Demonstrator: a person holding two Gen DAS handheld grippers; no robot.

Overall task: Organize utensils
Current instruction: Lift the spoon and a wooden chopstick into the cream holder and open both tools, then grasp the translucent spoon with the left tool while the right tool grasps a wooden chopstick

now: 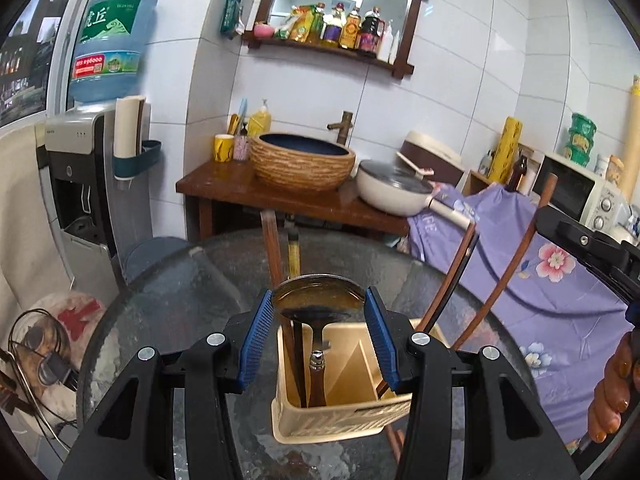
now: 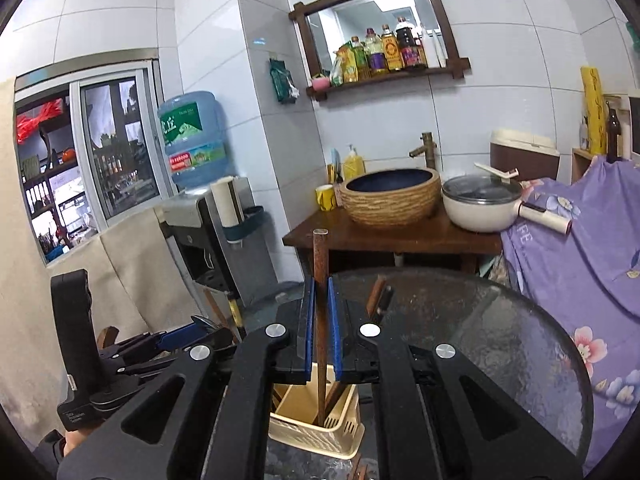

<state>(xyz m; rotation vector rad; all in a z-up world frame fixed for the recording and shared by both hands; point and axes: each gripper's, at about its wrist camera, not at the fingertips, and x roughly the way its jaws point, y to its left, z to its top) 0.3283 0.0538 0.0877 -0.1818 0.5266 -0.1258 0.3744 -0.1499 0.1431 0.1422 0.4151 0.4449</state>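
My left gripper (image 1: 318,320) is shut across the round bowl of a metal ladle (image 1: 318,294). The ladle's brown handle (image 1: 316,380) hangs down into a beige slotted utensil basket (image 1: 340,420) on the round glass table (image 1: 180,280). My right gripper (image 2: 320,320) is shut on a long brown wooden stick (image 2: 320,264), whose lower end stands inside the basket (image 2: 312,432). In the left wrist view that stick (image 1: 508,272) leans up to the right gripper's black body (image 1: 588,244). A brown and black pair of chopsticks (image 1: 452,276) also leans out of the basket.
Behind the table are a wooden stand with a woven-look basin (image 1: 302,162) and a white lidded pan (image 1: 394,194). A purple floral cloth (image 1: 560,280) covers furniture on the right, and a water dispenser (image 1: 84,184) stands at left. A person's hand (image 1: 612,392) is at the right edge.
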